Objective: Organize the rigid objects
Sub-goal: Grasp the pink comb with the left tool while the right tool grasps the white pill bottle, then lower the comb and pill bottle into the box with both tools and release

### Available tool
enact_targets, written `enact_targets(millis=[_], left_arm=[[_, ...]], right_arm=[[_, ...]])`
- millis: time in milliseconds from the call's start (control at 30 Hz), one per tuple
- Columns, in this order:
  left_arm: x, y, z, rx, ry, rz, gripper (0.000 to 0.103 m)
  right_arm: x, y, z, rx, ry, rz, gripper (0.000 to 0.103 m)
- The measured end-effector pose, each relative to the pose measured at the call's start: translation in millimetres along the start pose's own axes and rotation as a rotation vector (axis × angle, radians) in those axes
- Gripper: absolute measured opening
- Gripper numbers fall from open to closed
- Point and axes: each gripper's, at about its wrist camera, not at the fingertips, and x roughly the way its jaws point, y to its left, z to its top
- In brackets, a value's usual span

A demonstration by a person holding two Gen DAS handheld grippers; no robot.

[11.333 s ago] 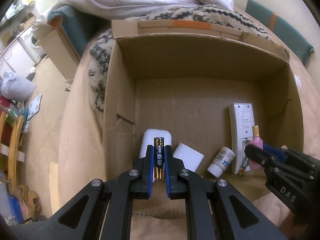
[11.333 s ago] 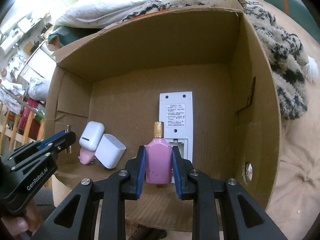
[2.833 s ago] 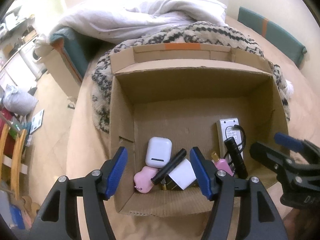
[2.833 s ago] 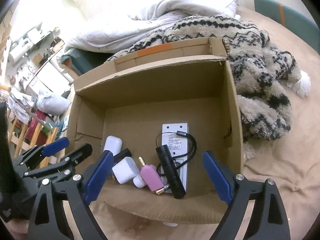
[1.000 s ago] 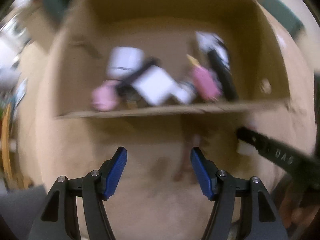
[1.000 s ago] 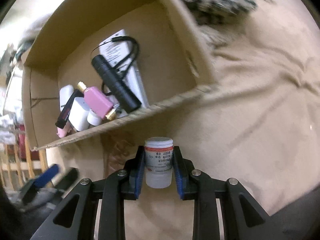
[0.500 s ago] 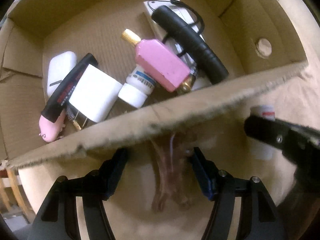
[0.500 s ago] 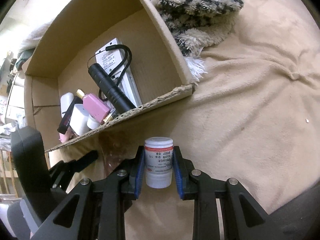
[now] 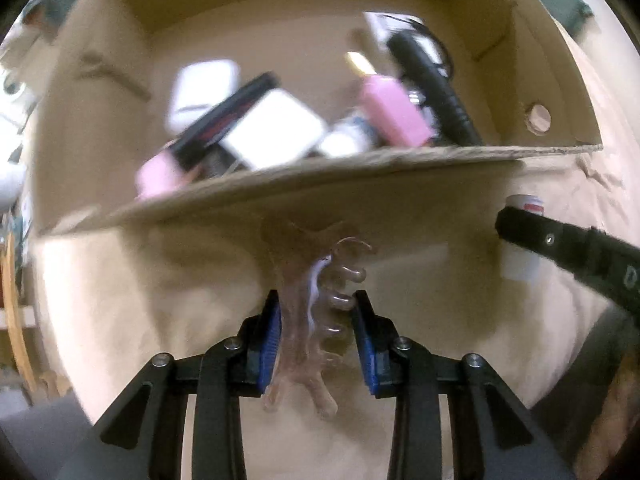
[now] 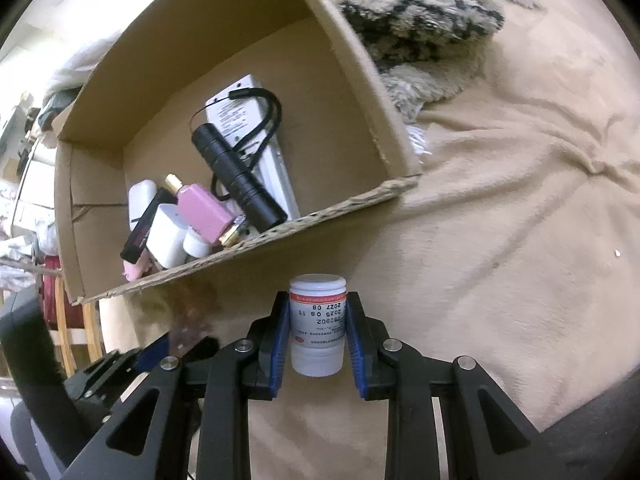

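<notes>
My left gripper [image 9: 318, 336] is shut on a translucent brownish hair claw clip [image 9: 316, 320] just in front of the cardboard box [image 9: 280, 190], over the beige blanket. My right gripper [image 10: 317, 334] is shut on a white pill bottle [image 10: 317, 324] with a red-banded label, held in front of the box [image 10: 348, 80]. The bottle and right gripper also show at the right of the left wrist view [image 9: 522, 236]. Inside the box lie a black flashlight [image 10: 236, 176], a pink perfume bottle [image 10: 204, 210], a white charger [image 10: 166, 234], a white earbud case [image 10: 140, 200] and a white remote [image 10: 256, 136].
The box sits on a beige blanket [image 10: 520, 200]. A black-and-cream fuzzy throw [image 10: 420, 12] lies right of the box. A small white bottle [image 10: 196, 245] and a black-red stick [image 10: 142, 232] also lie in the box. Wooden furniture [image 10: 68, 320] stands at the left.
My left gripper, open half a second ago around the hair clip, has shut on it. The right gripper still holds the pill bottle, shifted slightly relative to the box.
</notes>
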Motion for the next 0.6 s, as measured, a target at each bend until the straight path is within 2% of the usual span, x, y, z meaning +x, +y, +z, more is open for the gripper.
enact_targets(millis=[233, 433, 600], left_arm=[[-45, 23, -20, -0.060, -0.061, -0.004, 0.031], [-96, 36, -28, -0.094, -0.178, 0.016, 0.031], [-141, 48, -36, -0.161, -0.261, -0.004, 0.031]], right_arm=[[-10, 10, -10, -0.041, 0.004, 0.059, 0.029], [-35, 17, -29, -0.085, 0.010, 0.201, 0.029], [-64, 29, -32, -0.159, -0.053, 0.230, 0.029]])
